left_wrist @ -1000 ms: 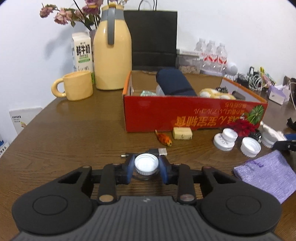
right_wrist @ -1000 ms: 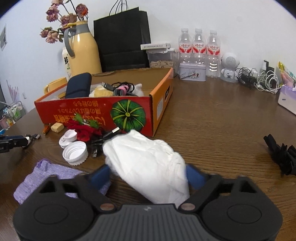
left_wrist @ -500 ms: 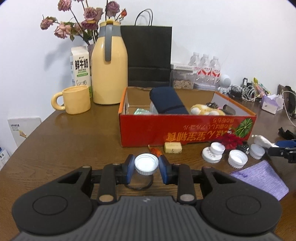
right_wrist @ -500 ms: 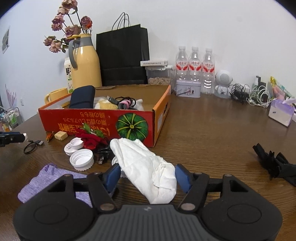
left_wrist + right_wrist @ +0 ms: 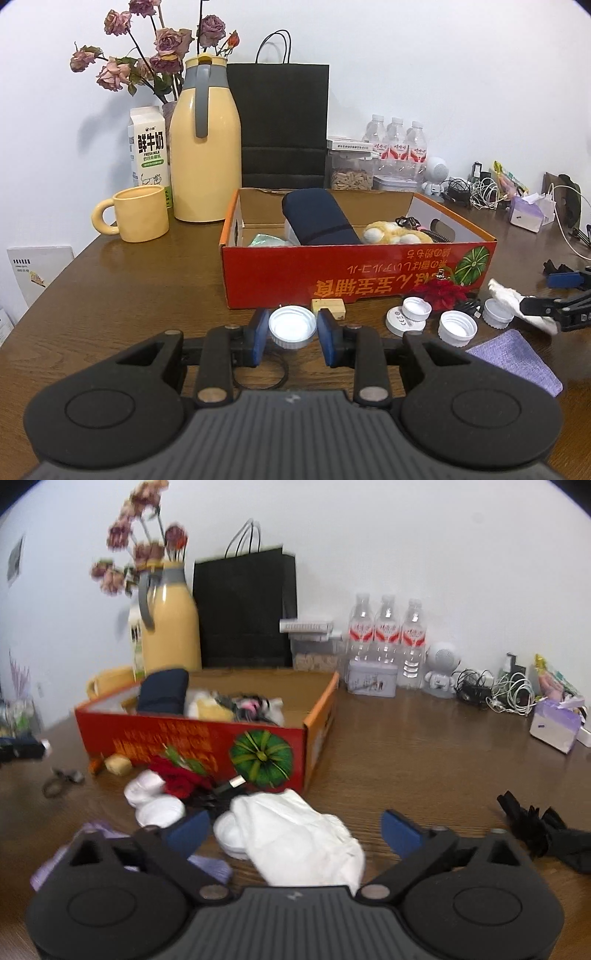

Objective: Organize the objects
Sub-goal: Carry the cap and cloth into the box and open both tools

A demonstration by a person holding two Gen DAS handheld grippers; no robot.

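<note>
My left gripper (image 5: pixel 292 330) is shut on a white bottle cap (image 5: pixel 291 324) and holds it above the table, in front of the red cardboard box (image 5: pixel 354 275). The box holds a navy pouch (image 5: pixel 317 218), a plush toy and cables. In the right wrist view my right gripper (image 5: pixel 295 830) has its jaws opening wide. A crumpled white tissue (image 5: pixel 306 843) lies on the table between them, and neither pad touches it. The box (image 5: pixel 192 738) stands just beyond the tissue.
Several loose white caps (image 5: pixel 456 328), a red flower (image 5: pixel 441 291), a yellow block (image 5: pixel 328 308) and a purple cloth (image 5: pixel 517 360) lie before the box. A black ring (image 5: pixel 258 376) lies under my left gripper. Thermos (image 5: pixel 205 158), mug (image 5: pixel 138 214), black bag and bottles line the wall; a black cloth (image 5: pixel 546 830) lies right.
My left gripper has risen a little with the cap, leaving the black ring on the table. The right jaws narrowed on the tissue, then spread wide and let it go.
</note>
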